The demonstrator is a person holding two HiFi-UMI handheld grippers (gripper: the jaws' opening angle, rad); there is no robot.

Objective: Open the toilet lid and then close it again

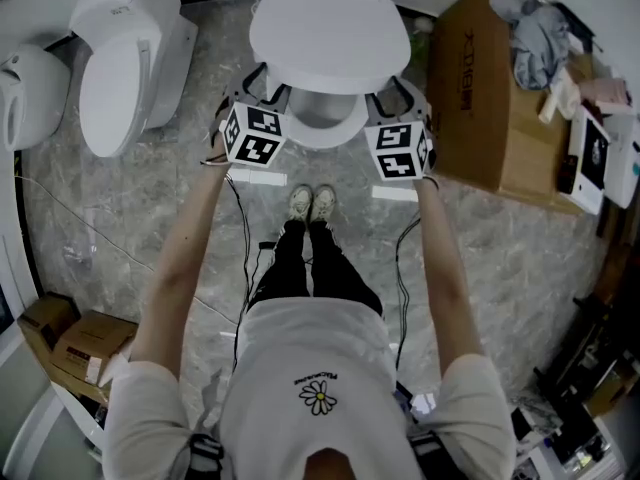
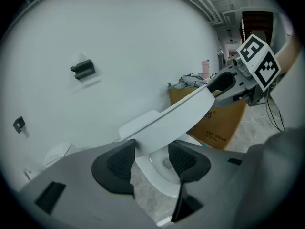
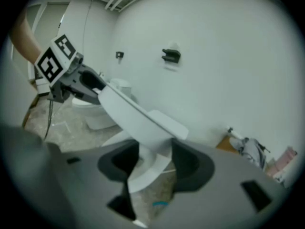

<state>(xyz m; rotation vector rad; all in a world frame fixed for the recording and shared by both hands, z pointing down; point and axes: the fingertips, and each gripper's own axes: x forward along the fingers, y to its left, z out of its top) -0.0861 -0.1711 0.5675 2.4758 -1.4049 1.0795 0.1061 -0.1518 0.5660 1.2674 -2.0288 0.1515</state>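
Note:
The white toilet lid (image 1: 328, 38) stands part-way up over the bowl (image 1: 325, 128), tilted, in the middle top of the head view. My left gripper (image 1: 262, 90) is at the lid's left edge and my right gripper (image 1: 392, 96) at its right edge. In the left gripper view the lid (image 2: 176, 116) runs between the jaws of the left gripper (image 2: 151, 149), with a gap at one pad. Between the wide jaws of the right gripper (image 3: 156, 151) the lid (image 3: 133, 113) passes in the same way. Each gripper view shows the other gripper at the lid's far edge.
A second toilet (image 1: 120, 68) stands to the left. At the right is a large cardboard box (image 1: 490, 88) with cloth on top. Small boxes (image 1: 75, 338) lie at the lower left. Cables trail over the marble floor by my feet (image 1: 312, 203). The wall is right behind the toilet.

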